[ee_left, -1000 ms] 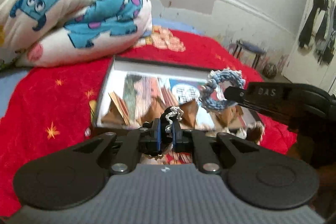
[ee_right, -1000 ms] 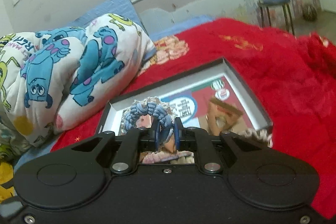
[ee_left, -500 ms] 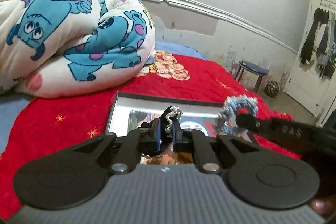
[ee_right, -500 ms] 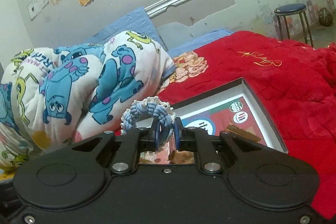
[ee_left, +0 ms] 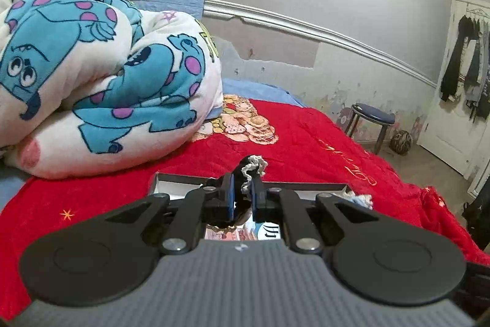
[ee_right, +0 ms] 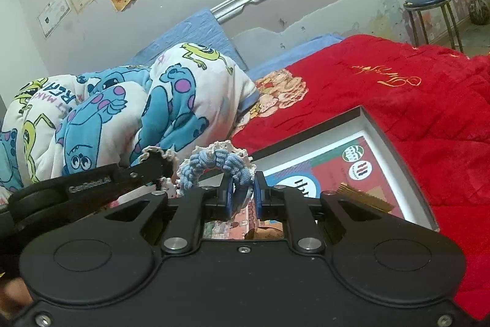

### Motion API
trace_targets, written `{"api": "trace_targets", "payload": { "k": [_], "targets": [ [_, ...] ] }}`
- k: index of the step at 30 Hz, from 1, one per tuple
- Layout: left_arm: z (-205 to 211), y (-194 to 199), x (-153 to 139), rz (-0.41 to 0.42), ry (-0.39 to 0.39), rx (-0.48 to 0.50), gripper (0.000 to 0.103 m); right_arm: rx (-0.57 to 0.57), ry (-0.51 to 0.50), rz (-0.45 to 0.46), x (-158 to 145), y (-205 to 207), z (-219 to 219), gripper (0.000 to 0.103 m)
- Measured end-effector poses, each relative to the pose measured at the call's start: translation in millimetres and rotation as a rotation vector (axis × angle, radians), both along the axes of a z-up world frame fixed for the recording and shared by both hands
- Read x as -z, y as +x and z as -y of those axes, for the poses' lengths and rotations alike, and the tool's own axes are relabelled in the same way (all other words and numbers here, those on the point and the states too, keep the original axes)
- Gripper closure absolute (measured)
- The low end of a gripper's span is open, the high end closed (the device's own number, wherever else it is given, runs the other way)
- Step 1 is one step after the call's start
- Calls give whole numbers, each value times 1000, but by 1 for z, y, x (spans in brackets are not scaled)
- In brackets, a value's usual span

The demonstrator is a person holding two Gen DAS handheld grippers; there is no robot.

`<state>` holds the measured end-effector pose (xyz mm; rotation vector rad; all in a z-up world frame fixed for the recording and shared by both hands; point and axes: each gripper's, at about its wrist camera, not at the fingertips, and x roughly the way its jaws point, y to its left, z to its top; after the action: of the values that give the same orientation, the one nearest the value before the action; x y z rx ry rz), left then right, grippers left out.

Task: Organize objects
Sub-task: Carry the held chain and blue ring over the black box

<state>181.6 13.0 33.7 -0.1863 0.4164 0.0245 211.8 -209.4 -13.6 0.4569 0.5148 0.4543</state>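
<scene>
My left gripper (ee_left: 242,189) is shut on a black scrunchie with a white crochet edge (ee_left: 252,167), held above the near end of a shallow dark-rimmed box (ee_left: 171,178). My right gripper (ee_right: 242,189) is shut on a blue crochet scrunchie with a cream lace edge (ee_right: 214,163), held above the same box (ee_right: 395,143). The left gripper also shows in the right wrist view (ee_right: 153,164), low on the left, close beside the blue scrunchie. The box floor has a printed sheet and brown pieces (ee_right: 364,195).
The box lies on a red blanket (ee_left: 306,143) on a bed. A rolled white quilt with blue monsters (ee_left: 101,91) fills the left. A blue-topped stool (ee_left: 372,120) and a ball stand by the far wall. A door with hanging clothes (ee_left: 468,72) is at right.
Both grippers have lifted up and tilted back from the box, each keeping its scrunchie. The box has dropped low in both views and the wall now fills more of them.
</scene>
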Motion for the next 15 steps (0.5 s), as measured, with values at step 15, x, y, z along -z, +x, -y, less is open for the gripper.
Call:
{"api": "trace_targets", "payload": {
  "k": [15],
  "targets": [
    [-20, 5, 13, -22, 13, -36, 90, 3, 32, -24, 13, 27, -9, 89]
  ]
}}
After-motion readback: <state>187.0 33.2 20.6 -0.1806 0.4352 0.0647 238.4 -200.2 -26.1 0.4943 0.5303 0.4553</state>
